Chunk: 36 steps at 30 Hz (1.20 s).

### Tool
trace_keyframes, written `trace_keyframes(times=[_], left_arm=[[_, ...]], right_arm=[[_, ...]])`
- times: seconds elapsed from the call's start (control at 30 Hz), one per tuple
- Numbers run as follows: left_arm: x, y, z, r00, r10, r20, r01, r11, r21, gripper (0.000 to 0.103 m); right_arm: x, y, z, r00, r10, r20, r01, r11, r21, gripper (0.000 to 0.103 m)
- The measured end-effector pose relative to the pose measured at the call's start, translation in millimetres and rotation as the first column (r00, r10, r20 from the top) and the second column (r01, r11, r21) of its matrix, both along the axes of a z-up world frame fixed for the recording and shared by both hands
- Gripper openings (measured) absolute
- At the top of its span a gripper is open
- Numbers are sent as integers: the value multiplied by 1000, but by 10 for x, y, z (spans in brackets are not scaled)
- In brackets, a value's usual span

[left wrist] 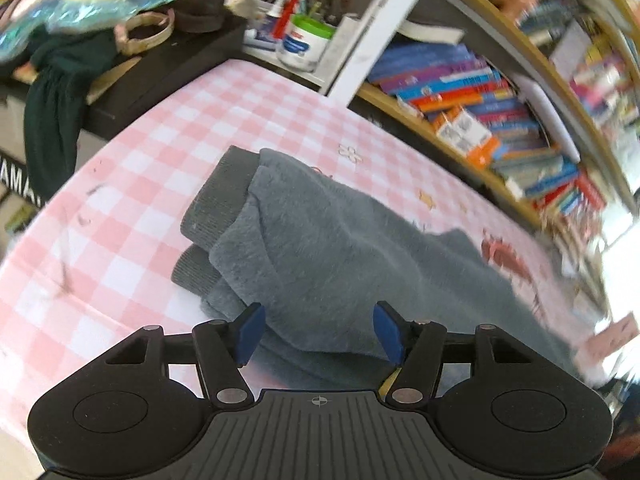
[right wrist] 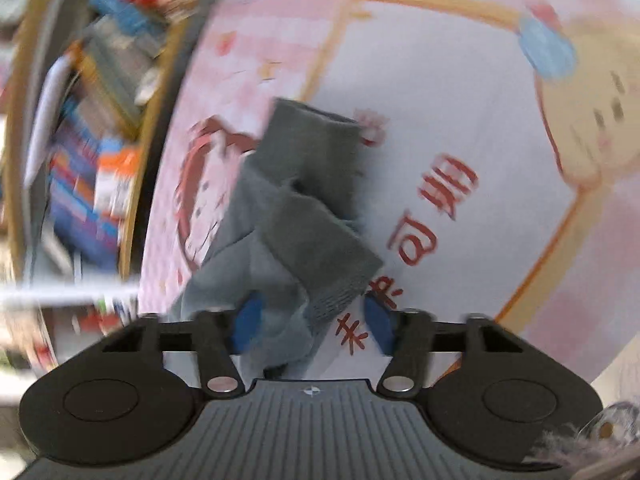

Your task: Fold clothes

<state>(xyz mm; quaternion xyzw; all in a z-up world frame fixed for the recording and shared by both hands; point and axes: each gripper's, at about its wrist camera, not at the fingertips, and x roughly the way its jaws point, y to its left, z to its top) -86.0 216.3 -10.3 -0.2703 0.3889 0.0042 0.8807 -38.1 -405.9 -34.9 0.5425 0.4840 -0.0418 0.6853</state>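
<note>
A grey fleece garment [left wrist: 340,240] lies on the pink-and-white checked cloth [left wrist: 160,140] covering the table. In the left wrist view it fills the middle of the frame, its long axis running from the ribbed cuffs [left wrist: 208,216] at centre left down toward the lower right edge. The two cuffs are stacked, one above the other, and point to the upper left. The fleece is bunched into soft folds.

The left gripper [left wrist: 319,332] sits at the bottom centre, its blue fingers [left wrist: 251,334] standing apart over the near edge of the garment; the fabric lies between and beneath them, and the pads do not press on it.

In the right wrist view, which is blurred, the garment [right wrist: 304,216] runs from the bottom centre up to the middle of the frame, ribbed ends [right wrist: 320,136] pointing upward. It lies on a pale part of the cloth printed with red characters [right wrist: 432,208] and a cartoon figure [right wrist: 592,112]. The right gripper [right wrist: 314,320] has fabric between its fingers [right wrist: 248,320]; a gap shows beside the right pad, and I cannot tell whether the fabric is pinched.

Shelves of books [left wrist: 480,100] stand along the upper right of the left view, and a jar [left wrist: 304,44] sits at top centre.
</note>
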Motion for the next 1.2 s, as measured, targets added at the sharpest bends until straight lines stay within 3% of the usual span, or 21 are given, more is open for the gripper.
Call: trace_keyframes(times=[0.07, 0.13, 0.2, 0.23, 0.27, 0.3, 0.43, 0.53, 0.67, 0.8, 0.93, 0.97, 1.03, 1.07, 1.13, 1.2], left_arm=[[-10, 54, -33, 999, 50, -2, -50, 998, -48, 60], [-26, 88, -63, 996, 88, -15, -89, 994, -68, 60], [-44, 117, -92, 992, 124, -29, -126, 989, -81, 60], [-49, 130, -102, 990, 140, -33, -143, 986, -89, 60], [-51, 143, -111, 987, 156, -35, -159, 982, -98, 60], [-56, 155, -117, 984, 173, -31, -175, 978, -114, 60], [-61, 196, -168, 971, 237, -18, -236, 953, -193, 60], [-36, 221, -233, 957, 287, -50, -291, 930, -225, 59], [-37, 274, -302, 932, 354, -79, -362, 893, -269, 56], [18, 268, -333, 923, 373, -93, -384, 885, -262, 51], [110, 253, -406, 907, 400, -134, -421, 871, -254, 36], [132, 247, -391, 907, 402, -128, -422, 870, -254, 24], [182, 226, -320, 911, 400, -102, -412, 877, -248, 5], [207, 216, -284, 913, 398, -89, -408, 880, -245, 5], [195, 150, -20, 936, 347, 55, -322, 909, -265, 4], [120, 93, 251, 936, 293, 196, -232, 930, -284, 4]], right_arm=[[11, 77, 120, 999, 25, 46, -24, 1000, -20, 12], [52, 197, 467, 969, 126, 212, -106, 989, -103, 10], [75, 301, 913, 879, 242, 411, -163, 962, -219, 9], [57, 330, 1110, 825, 285, 488, -162, 947, -279, 8], [40, 337, 1249, 792, 307, 528, -146, 935, -323, 8], [29, 315, 1305, 794, 298, 530, -115, 930, -350, 8], [133, 129, 885, 926, 186, 329, -51, 924, -380, 8], [230, 123, 527, 956, 207, 207, -96, 890, -446, 8], [196, 77, 237, 973, 167, 159, -82, 896, -437, 12], [163, 56, 212, 972, 160, 174, -72, 902, -425, 13], [174, 61, 187, 972, 159, 174, -72, 903, -423, 13], [196, 69, 178, 972, 158, 174, -71, 903, -423, 13], [212, 64, 167, 973, 154, 172, -68, 903, -424, 13], [212, 61, 164, 974, 153, 170, -68, 903, -424, 13], [209, 56, 162, 975, 150, 164, -67, 903, -424, 12], [205, 56, 168, 975, 152, 160, -70, 900, -430, 12]])
